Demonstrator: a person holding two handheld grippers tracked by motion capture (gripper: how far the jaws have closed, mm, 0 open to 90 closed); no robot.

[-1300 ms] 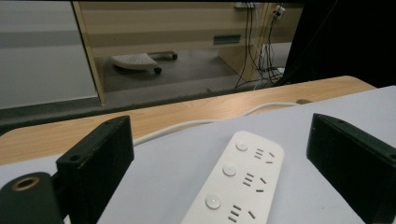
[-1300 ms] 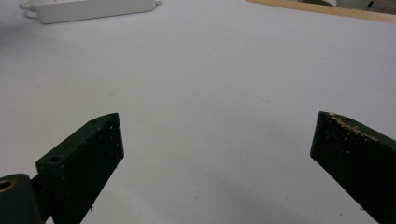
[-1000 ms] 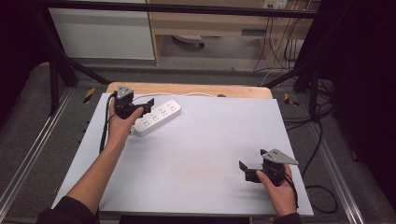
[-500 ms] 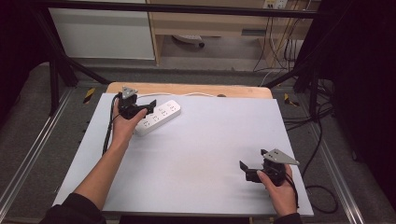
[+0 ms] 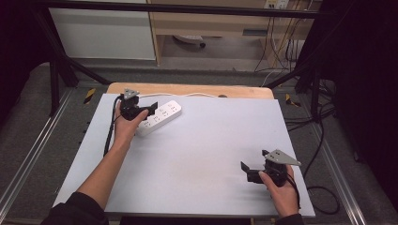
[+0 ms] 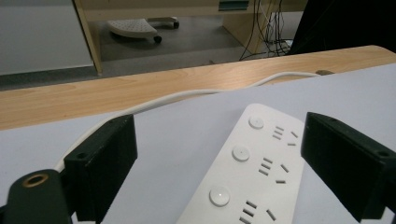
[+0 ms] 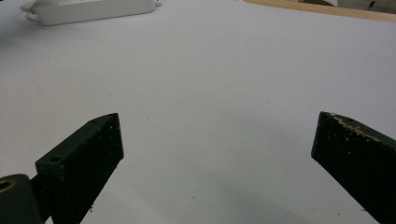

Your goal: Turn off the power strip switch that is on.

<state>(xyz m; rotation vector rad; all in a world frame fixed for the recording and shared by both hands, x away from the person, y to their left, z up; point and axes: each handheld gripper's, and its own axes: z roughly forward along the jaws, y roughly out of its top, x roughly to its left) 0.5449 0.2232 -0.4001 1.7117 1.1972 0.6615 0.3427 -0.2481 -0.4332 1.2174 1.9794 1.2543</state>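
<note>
The left tongs (image 5: 151,111) stand wide, their two black jaws spread to either side of the white power strip (image 5: 158,117) without touching it; in the left gripper view the strip (image 6: 247,168) lies between and below the jaws, its round buttons and socket slots facing up. The left hand (image 5: 126,124) holds these tongs near the far left corner of the counter (image 5: 197,154). The strip lies slantwise there, close to the far edge, and its white cord (image 6: 187,95) runs along the bare wooden strip of that edge.

The right tongs (image 5: 248,171) are wide too, holding nothing, with pale counter surface between their jaws in the right gripper view. The right hand (image 5: 278,187) keeps them low near the near right corner, well apart from the strip (image 7: 93,10).
</note>
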